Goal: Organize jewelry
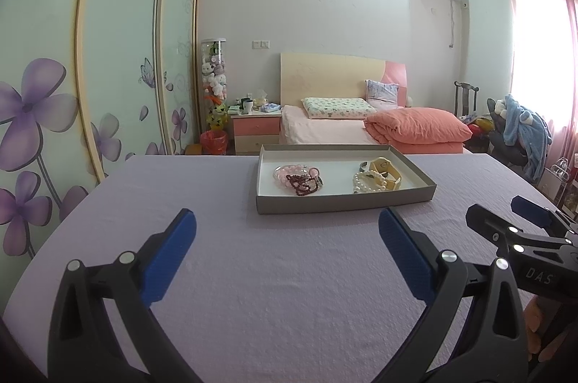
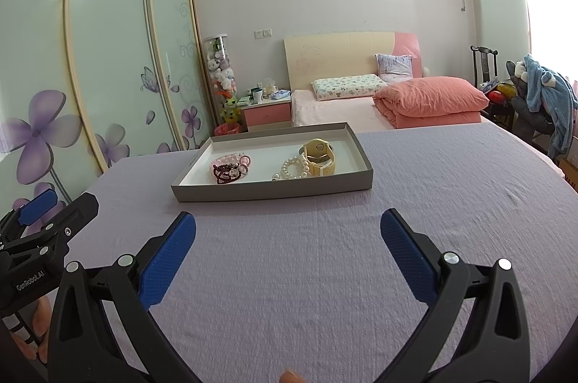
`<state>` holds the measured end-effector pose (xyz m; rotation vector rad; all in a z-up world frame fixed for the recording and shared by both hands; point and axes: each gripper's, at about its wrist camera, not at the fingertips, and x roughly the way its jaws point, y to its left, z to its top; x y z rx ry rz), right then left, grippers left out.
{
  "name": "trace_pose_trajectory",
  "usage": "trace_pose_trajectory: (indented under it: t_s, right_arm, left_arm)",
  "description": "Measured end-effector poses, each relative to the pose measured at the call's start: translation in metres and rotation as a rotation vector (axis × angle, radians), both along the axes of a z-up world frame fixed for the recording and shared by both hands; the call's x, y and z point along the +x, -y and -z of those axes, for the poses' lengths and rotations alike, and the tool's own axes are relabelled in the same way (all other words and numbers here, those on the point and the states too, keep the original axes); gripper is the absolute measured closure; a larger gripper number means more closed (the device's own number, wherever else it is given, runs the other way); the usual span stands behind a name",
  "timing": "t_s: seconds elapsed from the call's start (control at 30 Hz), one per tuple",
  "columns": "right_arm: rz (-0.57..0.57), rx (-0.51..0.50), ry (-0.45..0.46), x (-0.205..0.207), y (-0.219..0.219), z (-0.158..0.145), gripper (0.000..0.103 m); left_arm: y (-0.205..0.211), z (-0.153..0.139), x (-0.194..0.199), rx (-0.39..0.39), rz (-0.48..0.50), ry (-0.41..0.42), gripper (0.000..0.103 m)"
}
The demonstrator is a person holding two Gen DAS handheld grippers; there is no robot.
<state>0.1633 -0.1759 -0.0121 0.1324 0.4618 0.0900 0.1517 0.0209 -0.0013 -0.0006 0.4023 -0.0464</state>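
Black left claw point(image 2: 36, 213) marked "GenRobot.AI"; right claw point(image 1: 520, 213) "DAS".

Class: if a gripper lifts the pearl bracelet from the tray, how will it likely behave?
The pearl bracelet looks like round beads on a string, so it would probably droop limply. Its glossy beads may slip between the pads. It touches the yellow watch, which it might nudge.

I see matt, crinkled lilac cloth point(image 1: 274, 274) under a matt grey cardboard tray point(image 1: 343, 202) with a smooth white floor. Pearls point(image 1: 368, 182) look glossy. My pads point(image 2: 166, 260) are rough blue rubber on black plastic.
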Motion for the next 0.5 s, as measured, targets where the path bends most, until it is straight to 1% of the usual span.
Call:
trace_pose_trajectory:
  t_s: [0.5]
  right_arm:
    - [0.001, 0.000, 0.000, 0.0003, 0.0002, 0.0008, 0.002]
  left_arm:
    - [-0.0005, 0.0018, -0.0009, -0.001, 0.006, -0.006, 0.004]
